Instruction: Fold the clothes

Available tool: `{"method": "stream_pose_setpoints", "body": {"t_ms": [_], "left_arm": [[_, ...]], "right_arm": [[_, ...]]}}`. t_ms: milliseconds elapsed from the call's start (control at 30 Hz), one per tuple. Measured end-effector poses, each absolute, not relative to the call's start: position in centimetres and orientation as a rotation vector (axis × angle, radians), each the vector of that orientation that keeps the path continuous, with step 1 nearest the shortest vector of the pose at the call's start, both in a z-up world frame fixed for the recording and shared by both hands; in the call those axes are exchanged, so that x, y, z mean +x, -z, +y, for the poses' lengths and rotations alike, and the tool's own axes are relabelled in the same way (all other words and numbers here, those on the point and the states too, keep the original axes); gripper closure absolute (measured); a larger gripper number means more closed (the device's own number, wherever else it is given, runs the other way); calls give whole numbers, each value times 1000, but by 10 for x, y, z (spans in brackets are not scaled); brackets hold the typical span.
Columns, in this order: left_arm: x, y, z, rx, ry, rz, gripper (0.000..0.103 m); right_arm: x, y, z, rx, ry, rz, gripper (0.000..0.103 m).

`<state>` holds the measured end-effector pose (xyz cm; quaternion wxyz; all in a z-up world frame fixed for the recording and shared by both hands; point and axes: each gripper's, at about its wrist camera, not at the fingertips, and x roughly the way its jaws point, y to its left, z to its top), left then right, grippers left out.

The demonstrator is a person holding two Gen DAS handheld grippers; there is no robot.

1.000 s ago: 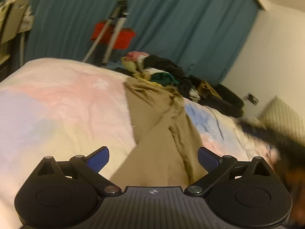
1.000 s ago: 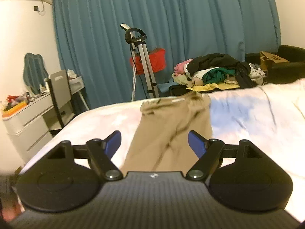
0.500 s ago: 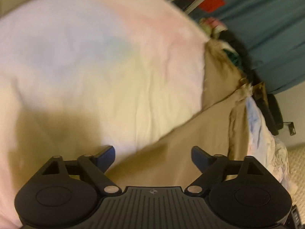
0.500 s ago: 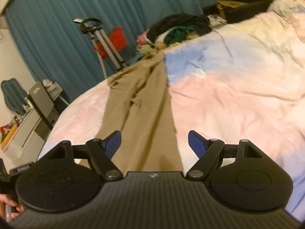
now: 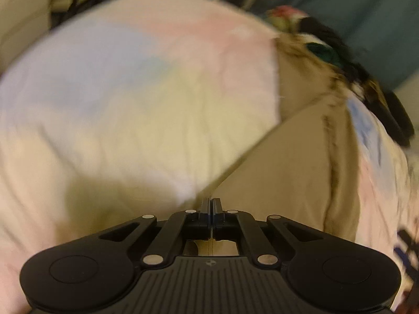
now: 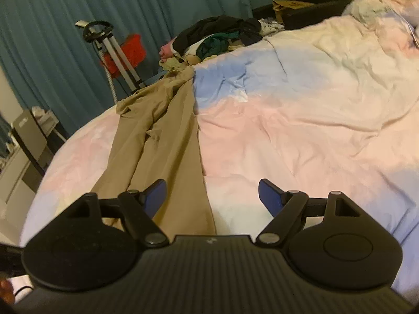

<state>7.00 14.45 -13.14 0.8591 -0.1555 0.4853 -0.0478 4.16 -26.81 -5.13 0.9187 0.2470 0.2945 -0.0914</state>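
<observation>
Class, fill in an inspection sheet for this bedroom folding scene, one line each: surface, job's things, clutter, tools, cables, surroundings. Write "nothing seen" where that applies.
Surface: bed with a pastel duvet, rumpled.
Job's things: tan trousers laid lengthwise on the duvet, legs toward the cameras, waist end crumpled at the far edge.
Clutter: heap of clothes beyond the trousers.
Tools: left tool fully shut at the trousers' near edge, whether cloth is pinched cannot be told; right tool open, over the near leg end, nothing gripped.
Cables: nothing seen on the bed.
Surroundings: teal curtain, metal stand with a red part, cardboard box.
</observation>
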Motion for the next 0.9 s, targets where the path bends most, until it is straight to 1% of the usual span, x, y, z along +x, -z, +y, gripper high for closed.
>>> {"method": "stream_pose_setpoints", "body": {"t_ms": [200,333,467,567,700,733,767,800,833,867,900], "left_arm": [[19,85,92,-128,297,858,103],[-11,73,39,-43,490,825,103],[-18,101,-5,-1,586,900,103],[-13,131,-25,11,610,984,102],[4,155,-9,-151,654,1107,92],[6,156,2,-208,649,1111,90],[10,156,12,-257,644,1111,82],[13,155,23,-306,638,1111,70],[20,155,36,-360,616,1098,63],[27,154,50,-415,594,1084,51],[32,159,60,-464,562,1086,44]], "right_arm": [[38,52,-279,596,184,592,24],[39,52,-281,600,176,589,24],[43,58,-283,605,150,627,24],[47,68,-285,649,112,698,24],[53,88,-287,746,24,820,24],[54,93,-288,779,3,843,24],[54,97,-287,815,-16,848,24],[53,101,-288,852,-25,846,25],[54,104,-289,879,-20,851,25],[54,108,-289,892,-5,864,25],[55,111,-290,906,11,877,25]]}}
